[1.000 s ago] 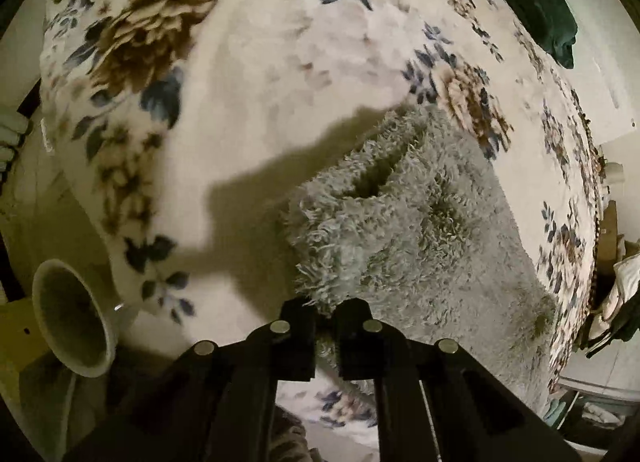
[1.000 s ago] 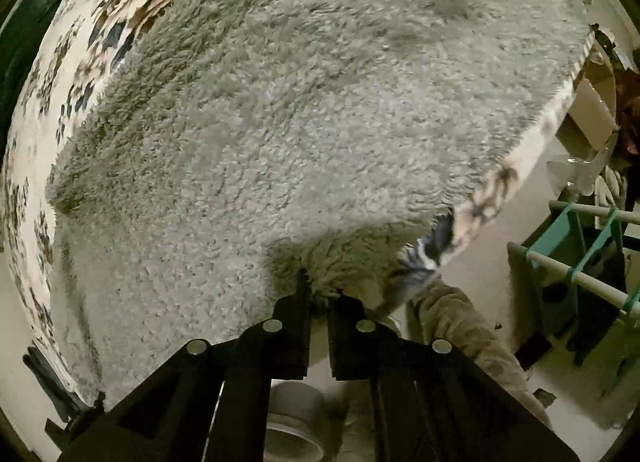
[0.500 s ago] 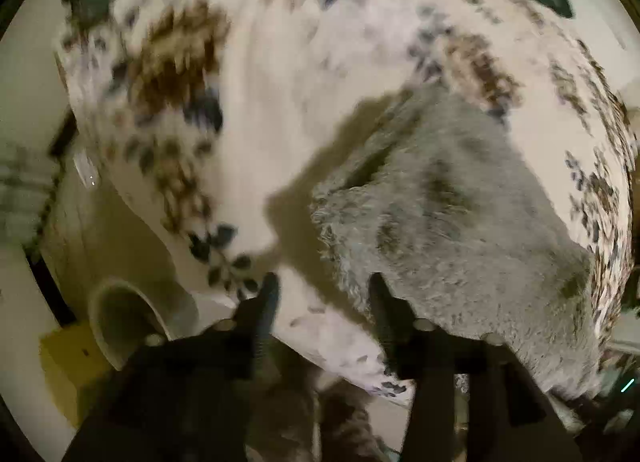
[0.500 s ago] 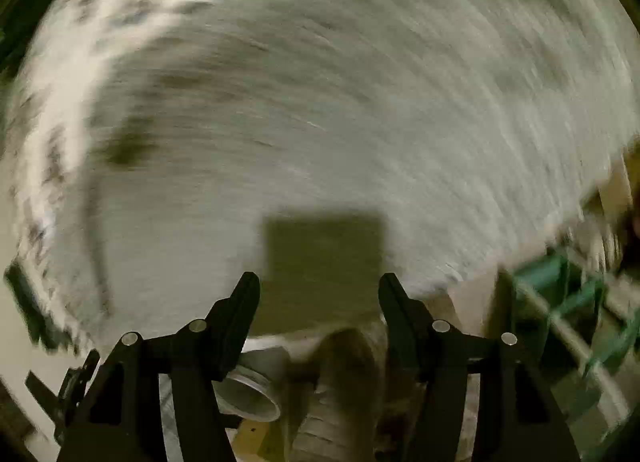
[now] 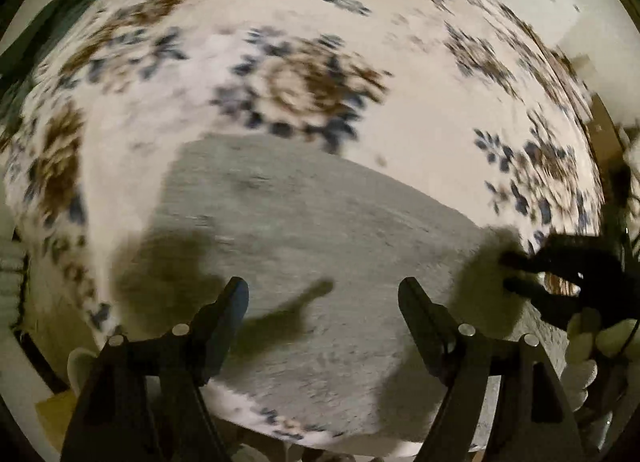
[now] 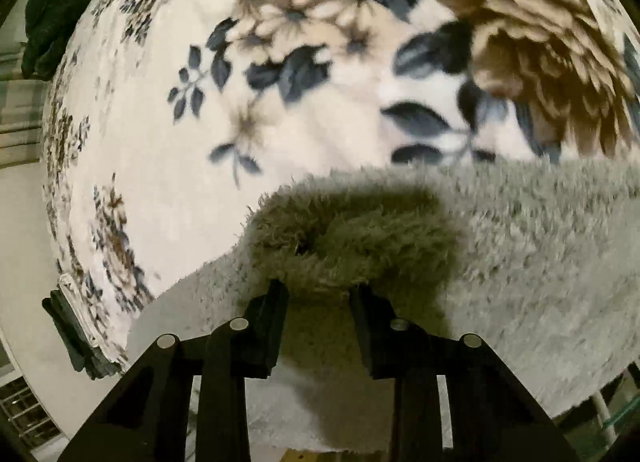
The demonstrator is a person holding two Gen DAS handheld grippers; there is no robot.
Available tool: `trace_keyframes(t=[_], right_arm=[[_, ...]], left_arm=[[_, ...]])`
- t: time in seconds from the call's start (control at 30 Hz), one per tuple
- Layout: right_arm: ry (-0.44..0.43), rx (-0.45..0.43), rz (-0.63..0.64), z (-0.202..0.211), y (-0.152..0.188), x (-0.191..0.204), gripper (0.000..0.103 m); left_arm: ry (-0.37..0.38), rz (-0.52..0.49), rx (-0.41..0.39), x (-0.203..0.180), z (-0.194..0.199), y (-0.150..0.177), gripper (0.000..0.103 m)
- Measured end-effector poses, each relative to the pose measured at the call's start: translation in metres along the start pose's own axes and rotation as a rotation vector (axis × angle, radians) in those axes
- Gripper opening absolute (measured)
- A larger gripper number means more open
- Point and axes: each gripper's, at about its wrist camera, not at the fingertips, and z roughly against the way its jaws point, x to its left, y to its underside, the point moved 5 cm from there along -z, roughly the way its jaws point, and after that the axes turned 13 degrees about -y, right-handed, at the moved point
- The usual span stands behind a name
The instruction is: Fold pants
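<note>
The fluffy grey pants (image 5: 304, 222) lie flat on a floral blanket (image 5: 280, 62). My left gripper (image 5: 322, 294) is wide open and empty, above the pants' near edge. My right gripper (image 6: 318, 294) is open, its fingertips at a bunched fold of the grey pants (image 6: 360, 238), one on each side, not clamped. In the left wrist view the right gripper (image 5: 516, 274) shows at the pants' right end, held by a hand.
A dark green cloth (image 6: 60, 2) lies at the blanket's far edge. The blanket (image 6: 160, 102) ends at the left. A pale funnel-shaped object (image 5: 80, 362) sits below the near edge. A pale metal bar (image 6: 600, 414) stands at lower right.
Both grippers let go of the pants and opened. The left swung back over the pants. The right moved to the folded edge, jaws partly narrowed.
</note>
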Motion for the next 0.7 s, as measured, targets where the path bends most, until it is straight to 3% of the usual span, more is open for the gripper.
trace_keyframes(t=[0.1,0.13,0.17,0.23,0.4,0.57,0.7], right_arm=[[-0.030,0.030,0.008,0.004,0.001,-0.009,0.039],[-0.054,0.030,0.016,0.008,0.007,-0.010,0.052],[-0.092,0.017,0.025,0.017,0.012,-0.012,0.073],[-0.158,-0.042,0.033,0.045,0.021,-0.024,0.090],[-0.210,-0.219,-0.069,0.140,0.056,-0.124,0.091],[-0.142,-0.383,-0.368,0.237,0.089,-0.292,0.091],[-0.074,-0.520,-0.517,0.311,0.095,-0.416,0.091]], left_arm=[[0.010,-0.074,0.021,-0.026,-0.004,0.001,0.076],[0.010,-0.093,0.023,-0.030,-0.004,0.002,0.076],[0.008,-0.120,0.023,-0.037,-0.002,0.004,0.077],[0.005,-0.169,0.024,-0.051,0.002,0.011,0.079],[0.001,-0.298,0.052,-0.104,0.014,0.048,0.079],[0.038,-0.413,0.063,-0.187,0.031,0.101,0.079],[0.101,-0.492,0.064,-0.276,0.047,0.141,0.079]])
